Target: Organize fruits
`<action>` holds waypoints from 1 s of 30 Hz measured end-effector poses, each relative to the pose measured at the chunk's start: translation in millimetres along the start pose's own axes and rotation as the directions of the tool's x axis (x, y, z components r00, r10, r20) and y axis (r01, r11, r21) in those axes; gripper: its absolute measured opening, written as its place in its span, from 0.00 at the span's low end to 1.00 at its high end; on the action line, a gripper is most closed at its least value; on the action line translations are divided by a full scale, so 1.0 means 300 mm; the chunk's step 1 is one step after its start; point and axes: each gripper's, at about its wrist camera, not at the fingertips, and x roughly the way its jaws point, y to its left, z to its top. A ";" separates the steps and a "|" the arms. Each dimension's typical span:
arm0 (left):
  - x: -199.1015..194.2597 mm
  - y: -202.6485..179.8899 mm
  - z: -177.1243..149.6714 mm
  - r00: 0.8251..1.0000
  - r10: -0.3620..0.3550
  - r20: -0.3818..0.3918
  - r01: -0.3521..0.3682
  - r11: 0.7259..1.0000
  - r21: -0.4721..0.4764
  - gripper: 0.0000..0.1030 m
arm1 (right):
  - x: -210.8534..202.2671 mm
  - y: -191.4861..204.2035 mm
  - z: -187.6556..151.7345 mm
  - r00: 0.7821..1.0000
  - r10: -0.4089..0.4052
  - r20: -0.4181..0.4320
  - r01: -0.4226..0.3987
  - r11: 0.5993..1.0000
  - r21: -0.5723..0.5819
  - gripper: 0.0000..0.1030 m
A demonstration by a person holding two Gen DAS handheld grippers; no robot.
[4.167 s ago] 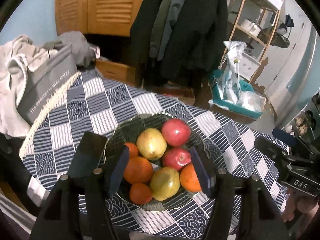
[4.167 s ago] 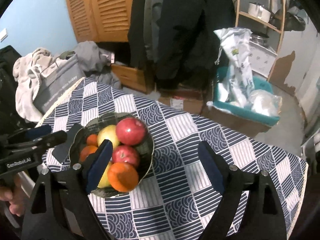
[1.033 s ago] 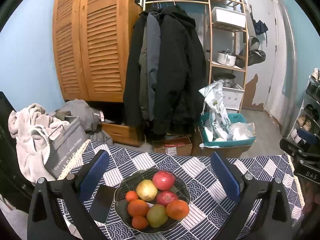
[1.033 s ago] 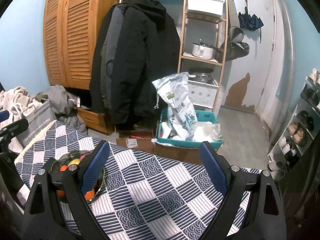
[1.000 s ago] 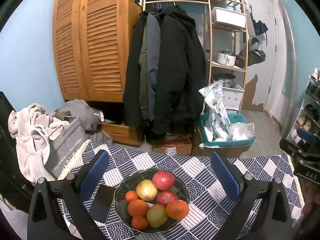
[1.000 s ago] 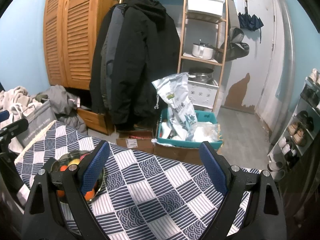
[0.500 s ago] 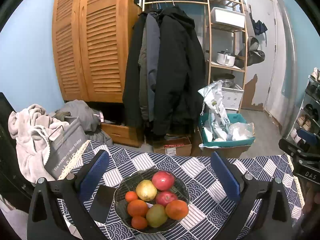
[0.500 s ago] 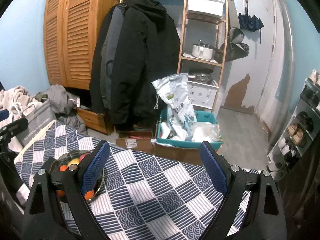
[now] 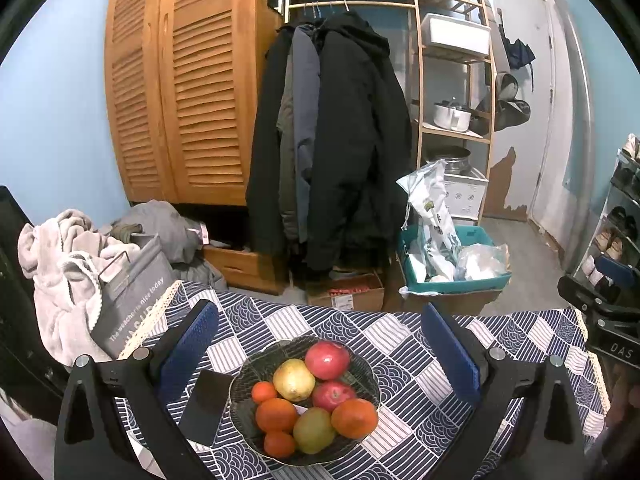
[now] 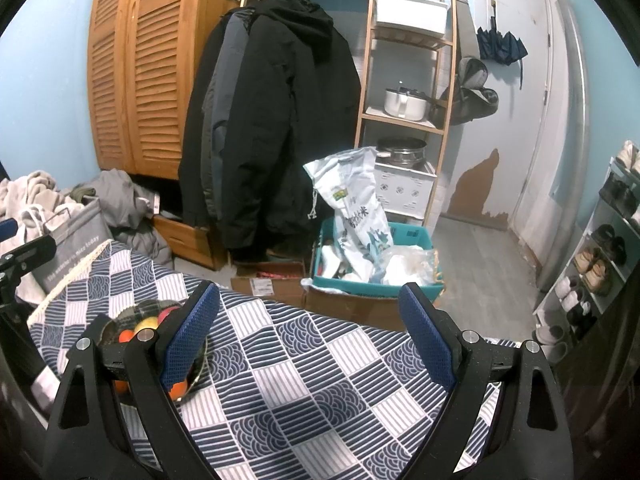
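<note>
A dark bowl on the blue-and-white patterned tablecloth holds several fruits: two red apples, yellow-green pears and oranges. My left gripper is open and empty, held above and behind the bowl. In the right wrist view the bowl sits at the left, partly hidden behind the left finger. My right gripper is open and empty over the cloth, to the right of the bowl.
A black phone lies on the cloth left of the bowl. A grey bag and laundry stand off the table's left edge. Coats, a wooden shelf and a teal bin stand beyond the table.
Since 4.2 s ago both grippers have pulled up and back from the bowl. Over the last second nothing has visibly moved.
</note>
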 end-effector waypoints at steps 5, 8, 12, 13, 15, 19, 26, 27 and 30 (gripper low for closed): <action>-0.004 -0.006 0.004 1.000 0.010 0.002 -0.010 1.000 0.006 0.99 | 0.000 0.003 -0.001 1.000 0.000 0.000 0.000 1.000 0.001 0.87; -0.007 -0.007 0.001 1.000 0.007 0.001 -0.007 1.000 0.003 0.99 | -0.001 0.004 -0.001 1.000 -0.001 0.000 0.001 1.000 0.000 0.87; -0.007 -0.007 0.000 1.000 0.007 0.002 -0.007 1.000 0.005 0.99 | -0.001 -0.002 -0.002 1.000 -0.001 0.000 0.001 1.000 -0.001 0.87; -0.007 -0.006 0.000 1.000 0.006 0.002 -0.006 1.000 0.004 0.99 | -0.001 0.001 -0.003 1.000 -0.001 0.001 0.001 1.000 -0.001 0.87; -0.007 -0.006 -0.002 1.000 0.004 0.003 -0.004 1.000 0.002 0.99 | -0.001 0.002 -0.003 1.000 -0.001 0.000 0.001 1.000 -0.001 0.87; -0.006 -0.008 -0.004 1.000 0.001 -0.001 -0.001 1.000 -0.003 0.99 | -0.001 0.002 -0.002 1.000 -0.001 -0.001 0.001 1.000 -0.001 0.87; -0.006 -0.007 -0.003 1.000 -0.001 -0.003 0.001 1.000 -0.008 0.99 | -0.002 0.003 -0.003 1.000 -0.001 0.000 0.001 1.000 -0.002 0.87; -0.006 -0.007 -0.003 1.000 -0.001 -0.004 0.001 1.000 -0.007 0.99 | -0.001 0.000 -0.003 1.000 -0.002 0.001 0.002 1.000 -0.003 0.87; -0.008 -0.008 -0.003 1.000 -0.003 -0.004 0.003 1.000 -0.007 0.99 | -0.001 0.001 -0.002 1.000 -0.001 0.000 0.001 1.000 -0.003 0.87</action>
